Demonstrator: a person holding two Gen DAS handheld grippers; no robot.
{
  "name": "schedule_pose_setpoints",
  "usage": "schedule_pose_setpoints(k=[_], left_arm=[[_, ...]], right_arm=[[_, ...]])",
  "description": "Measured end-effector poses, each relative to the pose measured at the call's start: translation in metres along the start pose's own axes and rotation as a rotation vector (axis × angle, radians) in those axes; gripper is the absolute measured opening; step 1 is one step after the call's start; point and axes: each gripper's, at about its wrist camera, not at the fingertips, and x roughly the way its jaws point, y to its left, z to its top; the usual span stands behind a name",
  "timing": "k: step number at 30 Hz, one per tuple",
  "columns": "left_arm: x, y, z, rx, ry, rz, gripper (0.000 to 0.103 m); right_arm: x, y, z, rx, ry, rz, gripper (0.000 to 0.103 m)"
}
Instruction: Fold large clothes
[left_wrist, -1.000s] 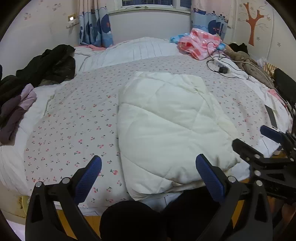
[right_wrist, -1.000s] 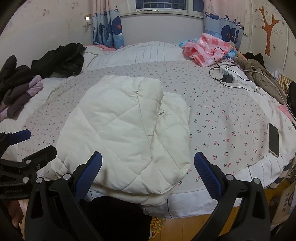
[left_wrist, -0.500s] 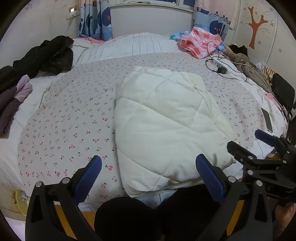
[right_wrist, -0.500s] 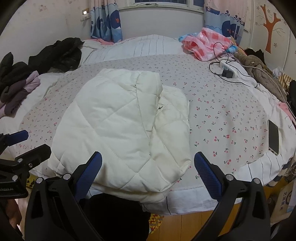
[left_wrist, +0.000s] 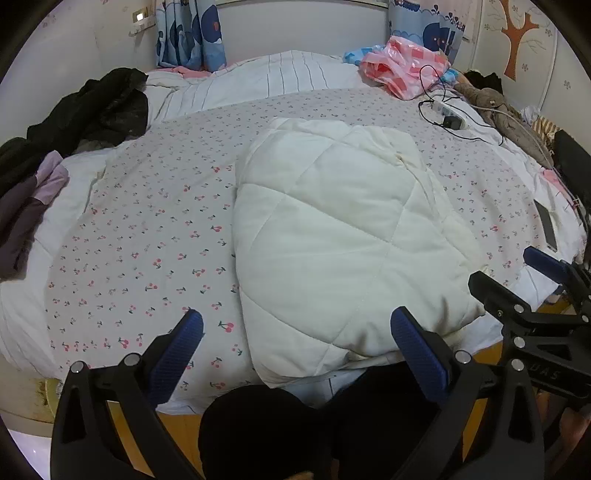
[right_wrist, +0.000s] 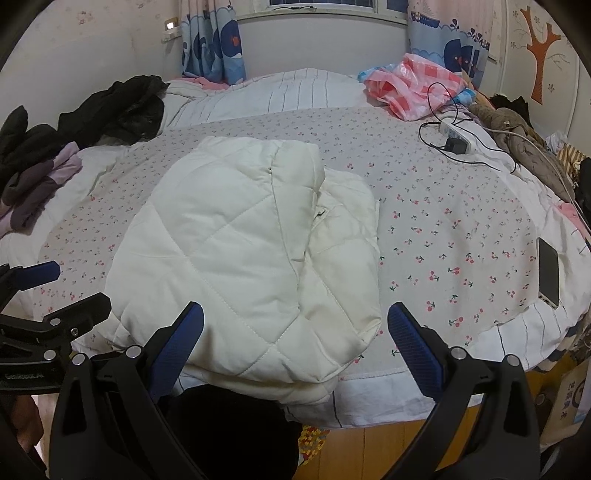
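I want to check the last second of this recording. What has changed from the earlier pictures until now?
Both cameras tilted slightly down and nearer to the bed: the window has slid out of the top. The left gripper and right gripper stay open and hold nothing. The folded white jacket lies as before near the bed edge; the phone and power strip have not moved.

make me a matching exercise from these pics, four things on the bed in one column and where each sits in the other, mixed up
Things:
1. white quilted jacket
2. phone
3. power strip
4. black clothes

Places:
a. far left of the bed
b. near right edge of the bed
c. middle, near the front edge
d. far right, beside the pink checked bag

Pairs: 1-c, 2-b, 3-d, 4-a
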Motion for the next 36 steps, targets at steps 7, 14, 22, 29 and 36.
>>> schedule_pose_setpoints(k=[7,14,22,29,36], left_arm=[[0.0001,-0.0042,-0.0011,0.008,0.006,0.006,0.097],[-0.0002,-0.0046,0.0005,0.003,0.008,0.006,0.097],[-0.0005,-0.0046,0.0005,0.000,0.005,0.006,0.097],[-0.0018,-0.0050,0.0000,-0.002,0.005,0.007,0.097],[-0.0022,-0.0053,-0.0004,-0.001,0.007,0.007,0.097]], right_arm=[[0.0002,-0.0004,0.0002,0.004,0.001,0.007,0.096],[0.0007,0.0015,0.0000,0.008,0.008,0.008,0.096],[0.0005,0.0030,-0.0010,0.013,0.008,0.010,0.096],[0.0029,0.0041,-0.0029,0.016,0.015,0.011,0.096],[0.0036,0.0037,-0.0026,0.017,0.015,0.012,0.096]])
